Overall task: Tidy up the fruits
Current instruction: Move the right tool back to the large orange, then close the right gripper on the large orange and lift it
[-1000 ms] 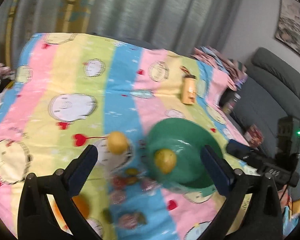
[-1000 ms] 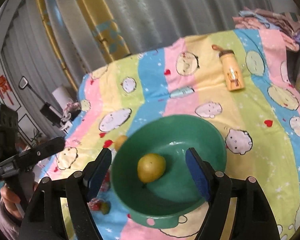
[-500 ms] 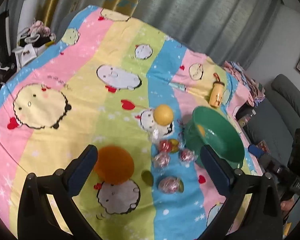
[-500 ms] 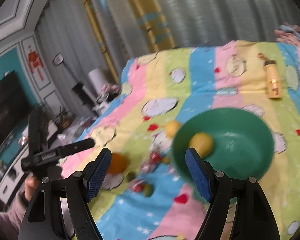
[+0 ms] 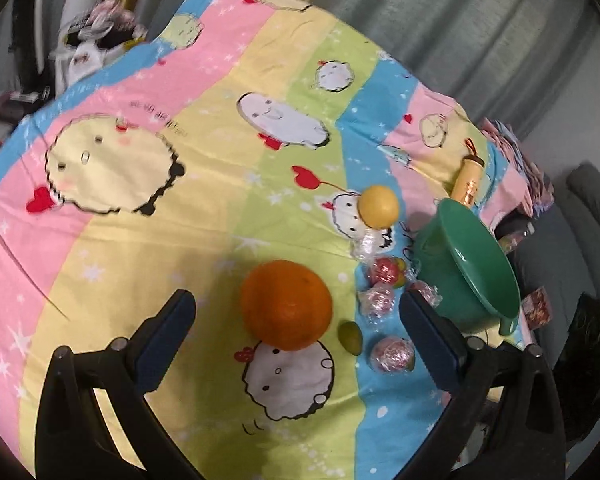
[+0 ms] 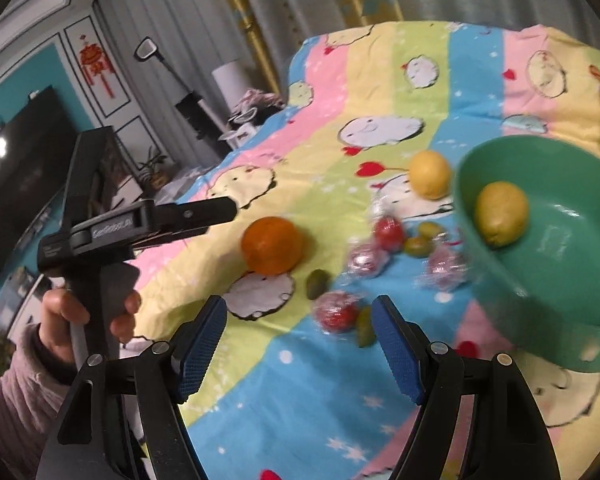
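An orange lies on the striped cloth, between the open jaws of my left gripper, which hovers just short of it; it also shows in the right wrist view. A yellow lemon lies farther off beside the green bowl. The bowl holds one yellow-green fruit. Several plastic-wrapped red fruits and small green fruits lie between orange and bowl. My right gripper is open and empty above the cloth, near a wrapped red fruit.
A yellow bottle lies on the cloth behind the bowl. The left hand-held gripper body shows at the left of the right wrist view. A sofa and dark boxes stand past the table's right edge.
My left gripper swung left from the bowl and closed in on the orange, which now sits between its jaws. My right gripper pulled back and left, away from the bowl.
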### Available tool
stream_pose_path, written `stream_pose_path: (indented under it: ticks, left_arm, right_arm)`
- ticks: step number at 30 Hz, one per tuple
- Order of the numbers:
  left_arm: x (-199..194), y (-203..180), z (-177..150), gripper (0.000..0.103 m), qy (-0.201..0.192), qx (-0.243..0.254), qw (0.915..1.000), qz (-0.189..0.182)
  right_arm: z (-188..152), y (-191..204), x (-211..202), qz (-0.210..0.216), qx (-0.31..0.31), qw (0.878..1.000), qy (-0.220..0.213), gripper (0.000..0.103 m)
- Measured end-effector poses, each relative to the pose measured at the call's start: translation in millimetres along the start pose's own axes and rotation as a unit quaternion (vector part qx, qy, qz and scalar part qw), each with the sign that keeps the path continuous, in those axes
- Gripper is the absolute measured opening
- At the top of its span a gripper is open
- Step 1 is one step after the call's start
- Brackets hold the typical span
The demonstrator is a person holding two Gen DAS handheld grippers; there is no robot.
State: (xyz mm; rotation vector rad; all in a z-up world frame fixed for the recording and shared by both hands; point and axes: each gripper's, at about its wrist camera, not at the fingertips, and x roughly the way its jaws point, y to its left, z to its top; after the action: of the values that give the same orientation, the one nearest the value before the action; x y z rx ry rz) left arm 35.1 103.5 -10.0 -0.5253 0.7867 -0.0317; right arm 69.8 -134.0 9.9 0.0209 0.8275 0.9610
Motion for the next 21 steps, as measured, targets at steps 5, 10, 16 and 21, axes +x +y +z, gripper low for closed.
stream_pose_path:
  ticks: [5,10,16,21]
  left_arm:
    - [8,5,5,0.101,0.022,-0.005,0.9997,0.001]
    - [15,7,7,0.101,0.039,0.009,0.9992,0.002]
    - [25,11,7,0.094,0.059,0.027,0.9979,-0.008]
    - [33,7,8,0.087,0.067,0.037,0.9967,-0.027]
  right_arm:
    - [9,20,28,0.011,-0.026,1.0,0.013,0.077]
    - [29,22,73,-0.001,-0.024,0.999,0.035,0.077]
    - [37,19,107,-0.008,-0.024,0.998,0.06,0.077]
    - [37,21,120,-0.008,-0.031,0.997,0.072,0.077]
